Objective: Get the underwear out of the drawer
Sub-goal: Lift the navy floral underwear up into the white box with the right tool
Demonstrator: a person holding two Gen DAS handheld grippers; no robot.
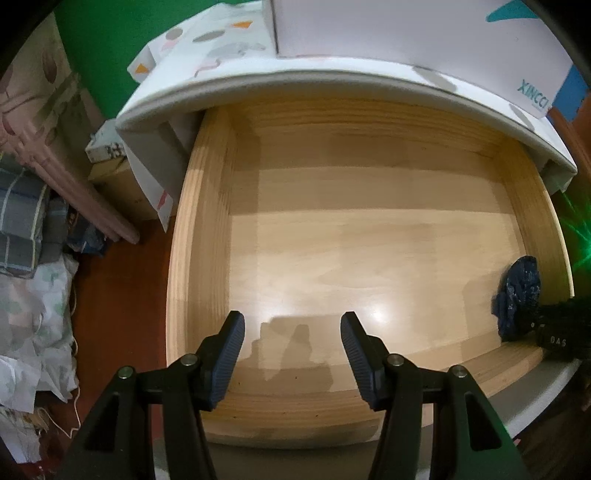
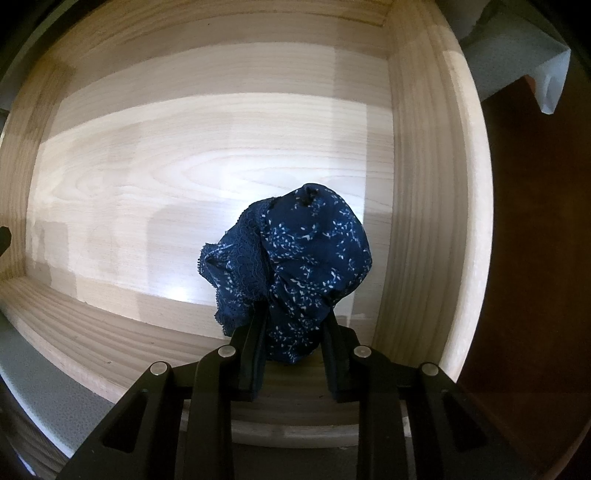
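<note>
The dark blue underwear (image 2: pixel 295 258), with white specks and a lace edge, is bunched up between the fingers of my right gripper (image 2: pixel 293 317), which is shut on it near the drawer's front right corner. The pulled-out wooden drawer (image 2: pixel 436 184) is otherwise bare inside. In the left wrist view the same underwear (image 1: pixel 517 295) shows at the right side of the drawer (image 1: pixel 207 258), with the black right gripper (image 1: pixel 554 332) beside it. My left gripper (image 1: pixel 291 332) is open above the drawer's front left part, with nothing between its fingers.
The white dresser top (image 1: pixel 332 85) carries a white box (image 1: pixel 406 29) and patterned paper. Left of the dresser lie piled fabrics and bags (image 1: pixel 33 277) on a red-brown floor (image 1: pixel 122 314). A pink curtain (image 1: pixel 37 129) hangs at the far left. Dark brown floor (image 2: pixel 535 258) lies right of the drawer.
</note>
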